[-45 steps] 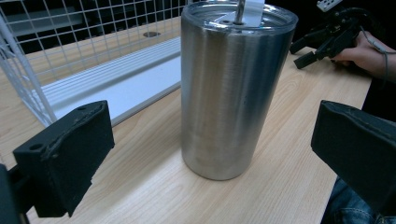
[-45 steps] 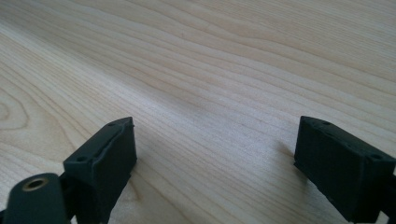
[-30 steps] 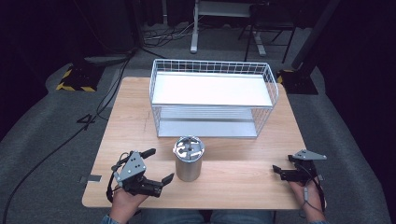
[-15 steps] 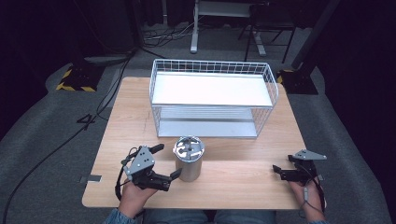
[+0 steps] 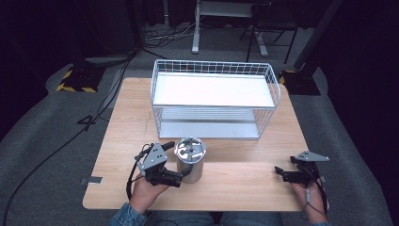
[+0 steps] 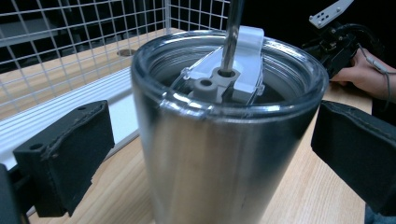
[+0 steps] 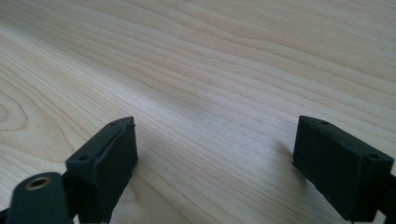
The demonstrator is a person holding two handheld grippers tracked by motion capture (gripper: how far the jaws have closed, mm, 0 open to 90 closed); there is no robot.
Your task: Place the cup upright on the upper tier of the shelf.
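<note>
At the left of the high view, the left gripper (image 5: 175, 164) is brought up against the stainless steel tumbler (image 5: 190, 159), which stands upright on the wooden table (image 5: 235, 179) near its front edge, just in front of the white wire shelf rack (image 5: 214, 99). The left gripper view shows why it sits there: its two black jaws are spread wide, one on each side of the tumbler's (image 6: 219, 140) wall, with a gap visible on both sides, so they bracket the cup without pressing it. That looks like the set-up for a side grasp around the body, below the rim, where the steel wall is straight and gives the pads a firm bite. The tumbler carries a clear lid (image 6: 229, 77) with a white slider, and a metal straw (image 6: 232, 35) rises from it; gripping low on the body keeps the jaws away from both.

The rack stands centred towards the back of the table, its upper shelf bare, a likely destination for the cup.

At the right, the right gripper (image 5: 288, 173) rests low near the table's front right corner, well apart from the tumbler. In the right gripper view its jaws stand wide with nothing but wood grain (image 7: 210, 84) between them, apparently parked out of the way.
</note>
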